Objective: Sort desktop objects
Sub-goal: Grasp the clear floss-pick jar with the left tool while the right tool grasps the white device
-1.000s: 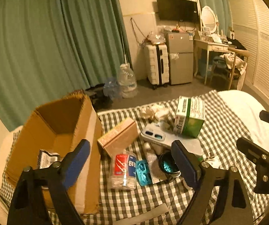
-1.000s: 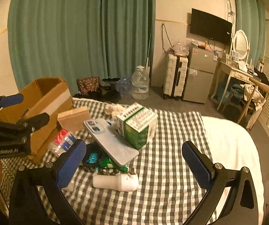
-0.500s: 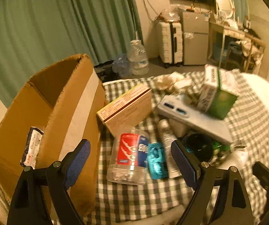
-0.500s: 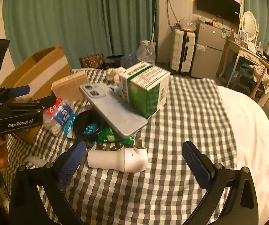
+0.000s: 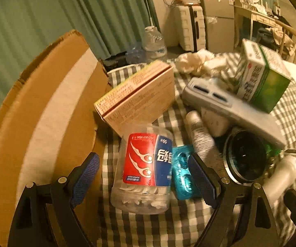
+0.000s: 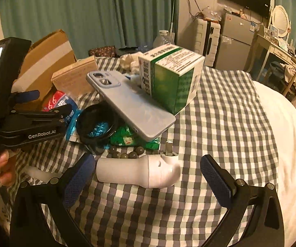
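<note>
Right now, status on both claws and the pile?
Left claw open over the clear jar, not gripping. Right claw open above the white tube. Phone leans across the pile; cardboard box stands left.

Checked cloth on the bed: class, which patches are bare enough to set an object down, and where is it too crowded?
The checked cloth lies bare right of the green box and white handheld device, out to the white bedding. The strip nearest the camera is free too. Crowded: between the cardboard box and green box, where phone, jar and beads pile up.
</note>
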Motion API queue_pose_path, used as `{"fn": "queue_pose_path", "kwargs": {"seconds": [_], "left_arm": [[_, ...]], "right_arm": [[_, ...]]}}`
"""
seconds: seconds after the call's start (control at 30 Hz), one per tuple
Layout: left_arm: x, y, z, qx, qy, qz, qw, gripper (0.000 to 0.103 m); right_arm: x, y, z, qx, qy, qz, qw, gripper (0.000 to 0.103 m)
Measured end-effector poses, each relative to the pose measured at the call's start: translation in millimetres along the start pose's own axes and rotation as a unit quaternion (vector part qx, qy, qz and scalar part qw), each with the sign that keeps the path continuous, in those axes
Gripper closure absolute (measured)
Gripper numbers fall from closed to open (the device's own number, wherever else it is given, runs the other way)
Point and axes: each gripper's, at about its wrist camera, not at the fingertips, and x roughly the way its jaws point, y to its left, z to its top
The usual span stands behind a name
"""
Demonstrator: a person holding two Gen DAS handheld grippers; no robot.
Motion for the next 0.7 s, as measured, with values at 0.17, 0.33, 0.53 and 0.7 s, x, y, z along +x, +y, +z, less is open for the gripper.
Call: {"fn": "queue_pose_path", "kwargs": {"seconds": [0.17,0.33,0.53,0.7], "left_arm": [[17,5,-6,-0.006,0.024,-0.006,0.9997,0.012],[29,16,-12,-0.026,0.039,-0.03,0.9984,0.012],[30,21,-15,-0.032,0.043,-0.061,0.9967,0.019],[33,32,-18,-0.056,0.057,-0.11,0.9908,0.029]], "right_arm": [[11,4,-1,-0.006,0.009,-0.011,1.0,0.0],[24,3,-1,0.002,0.025,-0.007,1.0,0.0],[40,12,-4,-0.006,0.047,0.007,0.999,0.0],[51,17,-6,-0.016,0.058,-0.002,0.998,0.0]]}}
